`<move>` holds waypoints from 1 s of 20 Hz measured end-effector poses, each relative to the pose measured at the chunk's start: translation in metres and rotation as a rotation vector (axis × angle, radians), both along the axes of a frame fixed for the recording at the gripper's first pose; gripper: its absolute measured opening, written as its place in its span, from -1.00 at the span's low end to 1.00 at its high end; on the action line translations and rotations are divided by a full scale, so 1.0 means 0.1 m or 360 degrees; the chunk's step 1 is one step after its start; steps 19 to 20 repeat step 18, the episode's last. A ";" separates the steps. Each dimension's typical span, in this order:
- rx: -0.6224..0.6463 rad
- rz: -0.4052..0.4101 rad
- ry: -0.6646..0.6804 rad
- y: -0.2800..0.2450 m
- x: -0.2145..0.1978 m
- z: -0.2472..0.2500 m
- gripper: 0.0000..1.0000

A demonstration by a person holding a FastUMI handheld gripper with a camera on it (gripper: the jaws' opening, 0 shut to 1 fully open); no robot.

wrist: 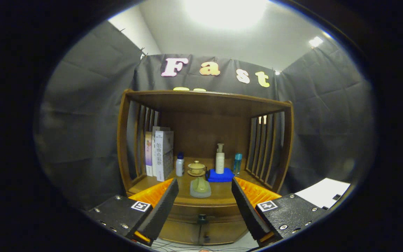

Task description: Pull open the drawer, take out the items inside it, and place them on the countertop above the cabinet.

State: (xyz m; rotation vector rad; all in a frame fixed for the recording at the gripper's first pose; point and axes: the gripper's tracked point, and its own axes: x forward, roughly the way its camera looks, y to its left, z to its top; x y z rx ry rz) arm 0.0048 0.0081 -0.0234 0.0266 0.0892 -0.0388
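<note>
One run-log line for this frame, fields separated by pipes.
phase: approach | gripper: fingers open, holding nothing | drawer: shut, handle ahead between fingers, untouched | countertop: pale green item, blue pad, bottles

worktop (184,199): wooden cabinet top
centre: lidded cup (197,168)
left of cup: white bottle (179,164), boxes (159,154)
right of cup: blue pad (220,175)

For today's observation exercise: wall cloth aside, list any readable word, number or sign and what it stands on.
Nothing can be read for certain.
boxes: print on the side, too blurred to read.
pump bottle: nothing legible.
gripper, fingers open before the drawer: square patterned tags, no words.
</note>
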 end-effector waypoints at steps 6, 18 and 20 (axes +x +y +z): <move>0.0000 0.0056 -0.0026 -0.04 -0.03 0.03 0.89; -0.0070 0.0049 0.0019 -0.12 0.00 -0.06 0.90; -0.0070 0.0049 0.0019 -0.12 0.00 -0.06 0.90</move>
